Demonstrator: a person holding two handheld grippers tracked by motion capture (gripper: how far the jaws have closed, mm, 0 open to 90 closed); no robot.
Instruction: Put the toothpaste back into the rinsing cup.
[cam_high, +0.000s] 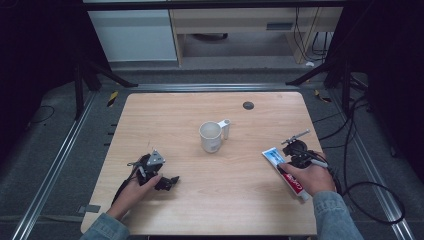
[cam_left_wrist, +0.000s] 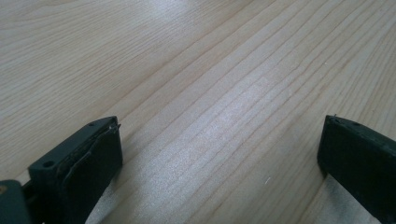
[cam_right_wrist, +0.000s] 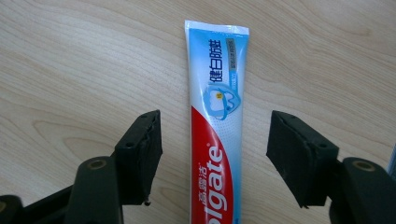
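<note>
Toothpaste tube (cam_right_wrist: 217, 126) lies flat on the surface (cam_high: 210, 175), right of the mug (cam_high: 211, 136). Our right claw (cam_right_wrist: 215, 156) straddles it, wide open, empty; our left claw (cam_left_wrist: 219, 158) gapes empty too. Closing off-centre could skid the slick tube away.

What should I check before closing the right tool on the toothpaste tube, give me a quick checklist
1. Right tool open: ok, jaws stand wide apart.
2. Toothpaste tube between the jaws: ok, roughly centred, gaps on both sides.
3. Tube lying flat on the table: ok.
4. Jaws low enough to pinch the tube: cannot tell.
5. Mug clear of the tube: ok, it stands apart, mid-table.
6. Left tool out of the way: ok, open over bare wood on the far side of the table.
</note>
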